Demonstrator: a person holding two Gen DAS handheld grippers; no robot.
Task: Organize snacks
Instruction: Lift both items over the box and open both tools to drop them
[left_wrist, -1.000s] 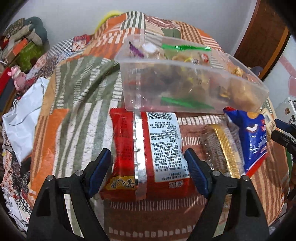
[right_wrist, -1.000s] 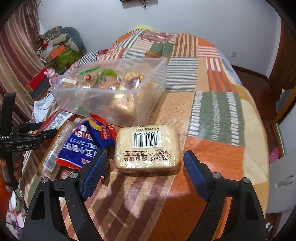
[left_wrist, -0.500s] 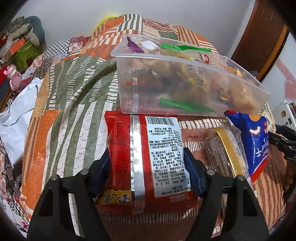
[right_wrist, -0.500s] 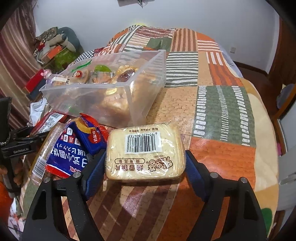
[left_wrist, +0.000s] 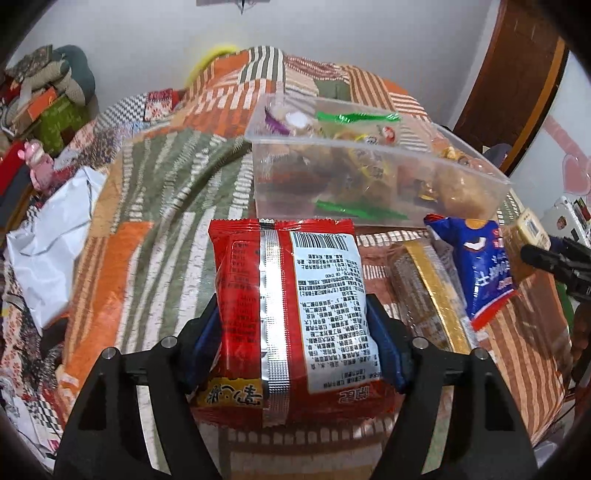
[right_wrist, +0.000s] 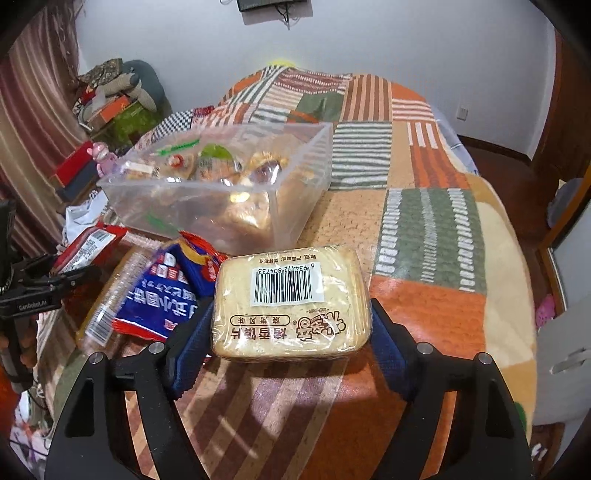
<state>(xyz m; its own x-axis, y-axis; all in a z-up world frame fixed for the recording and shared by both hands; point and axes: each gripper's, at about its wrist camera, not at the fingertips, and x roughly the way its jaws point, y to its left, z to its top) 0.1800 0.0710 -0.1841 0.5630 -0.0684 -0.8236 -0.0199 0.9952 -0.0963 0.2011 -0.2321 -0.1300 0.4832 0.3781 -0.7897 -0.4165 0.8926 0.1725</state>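
On the quilt (right_wrist: 424, 229) before the bin (right_wrist: 221, 192), we've just clamped both grippers: left (left_wrist: 291, 343) grasps the red pack (left_wrist: 284, 288), right (right_wrist: 291, 343) the bread (right_wrist: 291, 299), both lifted and ready for binning.

The left gripper (left_wrist: 293, 336) grips a red snack packet (left_wrist: 291, 306) by both side edges, its blue pads (left_wrist: 384, 347) pressed into the wrapper. The packet shows its back — a silver seam down the middle and a white label with a barcode. Just beyond its top edge stands a clear plastic bin (left_wrist: 369, 177) holding mixed wrapped snacks, some with green wrappers. To the right lie a clear sleeve with a gold strip (left_wrist: 432, 291) and a blue snack bag (left_wrist: 484, 266), all on a patchwork blanket (left_wrist: 155, 206). At the far right edge the right gripper (left_wrist: 554, 258) appears — black, beside a pale bread pack (left_wrist: 524, 240).
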